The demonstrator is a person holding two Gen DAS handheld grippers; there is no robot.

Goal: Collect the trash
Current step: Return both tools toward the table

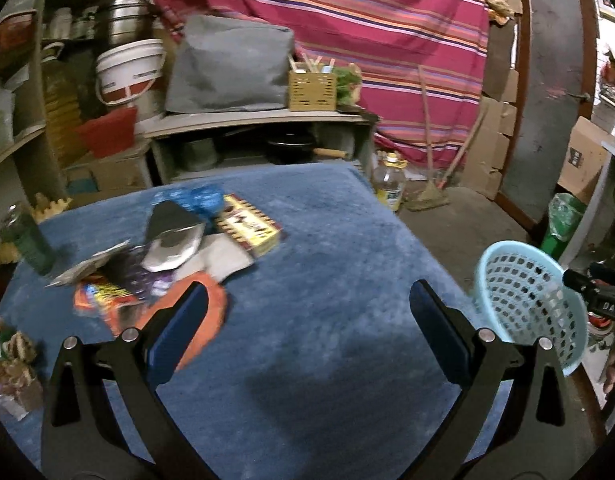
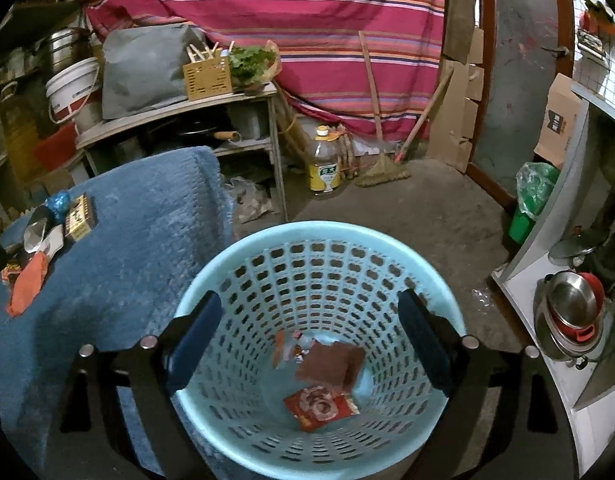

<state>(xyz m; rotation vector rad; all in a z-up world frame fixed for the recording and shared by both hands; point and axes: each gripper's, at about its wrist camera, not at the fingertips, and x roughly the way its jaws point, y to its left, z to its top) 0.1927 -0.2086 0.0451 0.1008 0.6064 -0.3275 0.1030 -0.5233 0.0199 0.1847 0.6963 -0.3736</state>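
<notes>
Both the left gripper point(image 1: 307, 320) and right gripper point(image 2: 309, 338) share black angular linkage arms, silver round pivot screws and dark blue finger pads point(image 1: 435, 332).

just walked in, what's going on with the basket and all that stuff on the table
Someone is clearing trash with a two-finger tool in each hand. The right tool hangs open and empty over the light blue basket, which already holds a few wrappers. The left tool, also open and empty, faces the wrapper pile on the blue-covered table.

A blue blanket point(image 1: 327, 248) covers the table. On it lie wrappers point(image 1: 107, 292), a silver pouch point(image 1: 173, 244), a yellow box point(image 1: 249, 226) and a green bottle point(image 1: 27, 240) (all near one side).
</notes>
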